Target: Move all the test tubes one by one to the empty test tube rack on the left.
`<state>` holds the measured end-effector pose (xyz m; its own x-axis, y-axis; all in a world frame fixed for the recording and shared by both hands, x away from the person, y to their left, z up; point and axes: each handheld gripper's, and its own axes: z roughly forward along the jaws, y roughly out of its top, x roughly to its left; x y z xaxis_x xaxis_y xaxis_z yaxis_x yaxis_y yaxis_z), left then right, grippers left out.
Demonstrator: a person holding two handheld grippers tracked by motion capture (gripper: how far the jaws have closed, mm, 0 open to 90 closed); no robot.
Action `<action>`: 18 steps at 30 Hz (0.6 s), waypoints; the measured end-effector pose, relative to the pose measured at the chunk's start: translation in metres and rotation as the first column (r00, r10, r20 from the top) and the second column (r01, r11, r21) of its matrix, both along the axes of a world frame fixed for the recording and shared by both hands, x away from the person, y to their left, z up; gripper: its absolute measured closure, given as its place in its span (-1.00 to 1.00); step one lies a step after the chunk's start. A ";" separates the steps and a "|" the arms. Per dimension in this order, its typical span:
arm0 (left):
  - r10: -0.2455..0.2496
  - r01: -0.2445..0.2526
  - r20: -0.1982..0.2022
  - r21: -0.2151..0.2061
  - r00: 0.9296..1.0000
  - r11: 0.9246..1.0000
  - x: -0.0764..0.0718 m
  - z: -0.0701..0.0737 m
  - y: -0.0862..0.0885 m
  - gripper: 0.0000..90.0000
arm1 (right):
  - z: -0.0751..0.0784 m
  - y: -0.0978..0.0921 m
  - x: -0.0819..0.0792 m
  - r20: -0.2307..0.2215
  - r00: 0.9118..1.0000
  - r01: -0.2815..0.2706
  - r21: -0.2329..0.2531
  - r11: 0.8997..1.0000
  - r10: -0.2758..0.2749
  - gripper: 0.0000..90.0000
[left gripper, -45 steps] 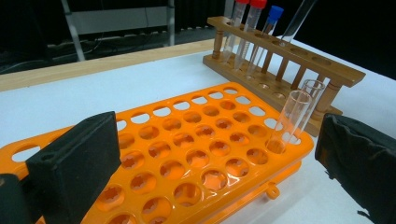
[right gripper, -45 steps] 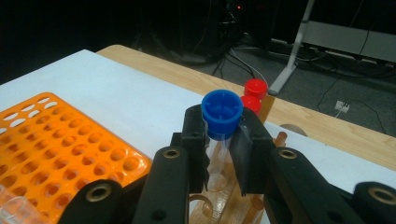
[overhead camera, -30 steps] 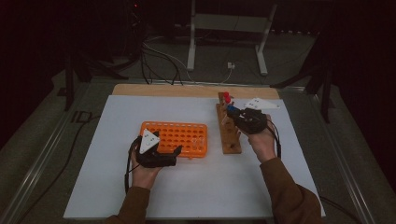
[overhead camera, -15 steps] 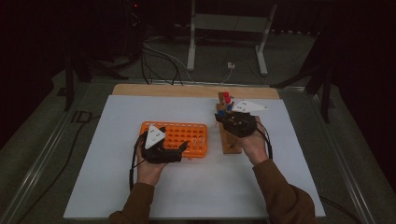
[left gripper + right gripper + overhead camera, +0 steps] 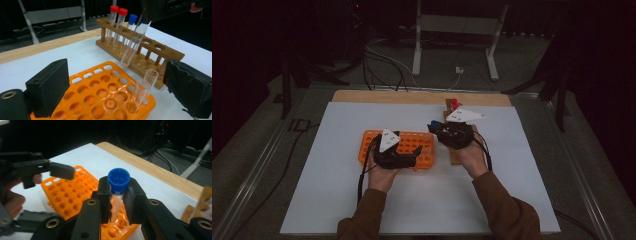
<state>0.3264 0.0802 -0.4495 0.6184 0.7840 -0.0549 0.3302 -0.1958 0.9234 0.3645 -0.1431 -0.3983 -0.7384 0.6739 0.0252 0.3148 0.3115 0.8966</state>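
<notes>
Since a second ago, right gripper [image 5: 117,202] has carried a blue-capped test tube [image 5: 118,182] from the wooden rack [image 5: 150,56] leftward, over the orange rack [image 5: 412,145]; its fingers pinch the tube just under the cap. Left gripper [image 5: 120,92] has its fingers spread, straddling the orange rack's corner on the table [image 5: 337,200].

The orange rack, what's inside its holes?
One clear, uncapped tube stands in a corner hole of the orange rack. The other holes that show look empty. The left tool covers some holes. The right tool holds a blue-capped tube above the rack.
</notes>
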 end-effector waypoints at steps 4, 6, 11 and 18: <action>-0.002 0.002 0.010 0.011 1.000 1.000 0.003 0.002 -0.007 -0.69 | -0.001 0.005 -0.001 -0.010 1.000 -0.017 0.009 1.000 0.017 0.70; -0.003 0.002 0.014 0.015 1.000 1.000 0.004 0.003 -0.010 -0.63 | -0.001 0.008 -0.002 -0.014 1.000 -0.026 0.011 1.000 0.026 0.70; -0.012 0.011 0.034 0.031 0.999 0.999 0.005 0.005 -0.015 -0.23 | -0.001 0.016 -0.004 -0.016 0.999 -0.051 0.004 0.999 0.051 0.70; -0.034 0.031 0.055 0.042 0.998 0.999 0.005 0.006 -0.017 0.30 | -0.002 0.024 -0.005 -0.022 0.997 -0.075 0.007 0.997 0.075 0.70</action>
